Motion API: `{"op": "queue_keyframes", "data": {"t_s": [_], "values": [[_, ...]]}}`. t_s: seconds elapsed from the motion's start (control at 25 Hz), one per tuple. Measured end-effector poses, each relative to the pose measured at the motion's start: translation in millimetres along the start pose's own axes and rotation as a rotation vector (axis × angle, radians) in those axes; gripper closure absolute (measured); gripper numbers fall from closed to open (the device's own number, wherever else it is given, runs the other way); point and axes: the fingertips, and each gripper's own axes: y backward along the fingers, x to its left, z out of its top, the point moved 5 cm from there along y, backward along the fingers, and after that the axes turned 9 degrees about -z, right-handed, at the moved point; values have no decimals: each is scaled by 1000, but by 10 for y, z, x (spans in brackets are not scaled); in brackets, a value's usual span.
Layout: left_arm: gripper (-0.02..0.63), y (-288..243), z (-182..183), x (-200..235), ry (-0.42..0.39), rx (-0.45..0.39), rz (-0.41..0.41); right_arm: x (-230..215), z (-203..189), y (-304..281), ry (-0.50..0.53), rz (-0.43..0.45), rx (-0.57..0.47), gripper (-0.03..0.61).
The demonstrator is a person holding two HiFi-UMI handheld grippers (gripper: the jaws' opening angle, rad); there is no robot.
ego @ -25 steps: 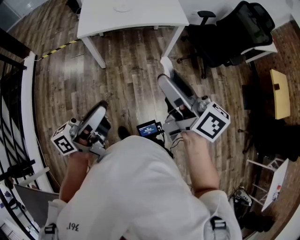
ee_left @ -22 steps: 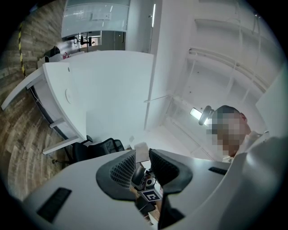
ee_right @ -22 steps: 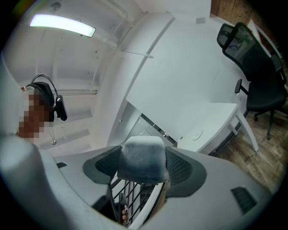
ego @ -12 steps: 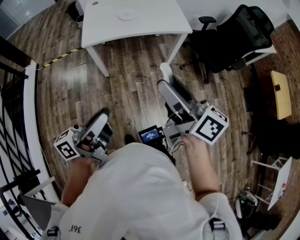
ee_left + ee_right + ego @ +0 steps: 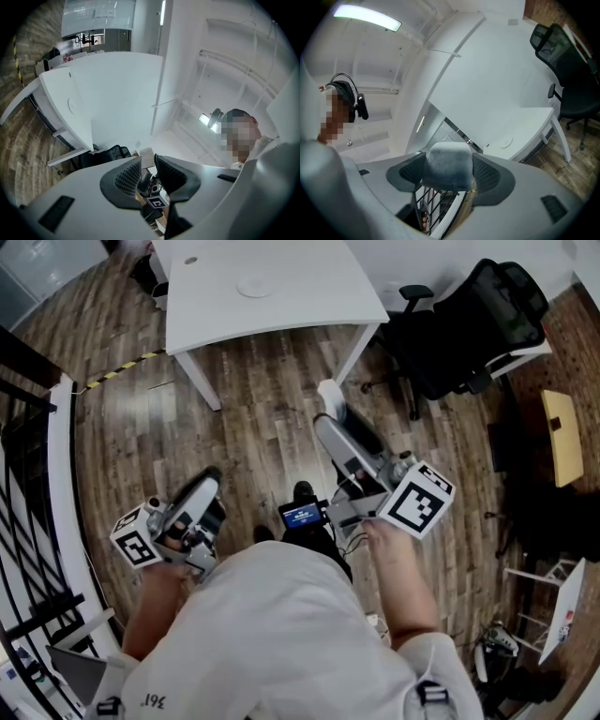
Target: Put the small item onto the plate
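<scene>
Person's torso (image 5: 281, 634) nearest the camera, with both tools held low in front of it.
Left tool (image 5: 148, 172): jaws a narrow gap apart, gripping nothing.
Right tool (image 5: 447, 174): jaws closed on the small item (image 5: 447, 165), a pale grey-white block held in the air above the wood floor (image 5: 253, 418).
Plate (image 5: 251, 285) lies farther off on the white surface (image 5: 309, 287), well apart from the item.
Black office chair (image 5: 469, 315) stands to the right of the surface.

The tabletop (image 5: 305, 277) and plate (image 5: 251, 285) are white, the block (image 5: 447, 166) pale grey, the floor (image 5: 262, 399) brown wood-grain planks, the chair (image 5: 478, 315) black.
</scene>
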Motion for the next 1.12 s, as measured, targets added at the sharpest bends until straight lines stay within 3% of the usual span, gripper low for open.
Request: {"op": "queue_keyframes", "data": {"t_s": [0.68, 1.12], "values": [[509, -1290, 914, 1464, -43, -89, 121, -1432, 1115, -1697, -5, 46, 168, 264], [509, -1511, 1420, 2022, -37, -137, 138, -1761, 1233, -2551, -28, 76, 229, 264]]}}
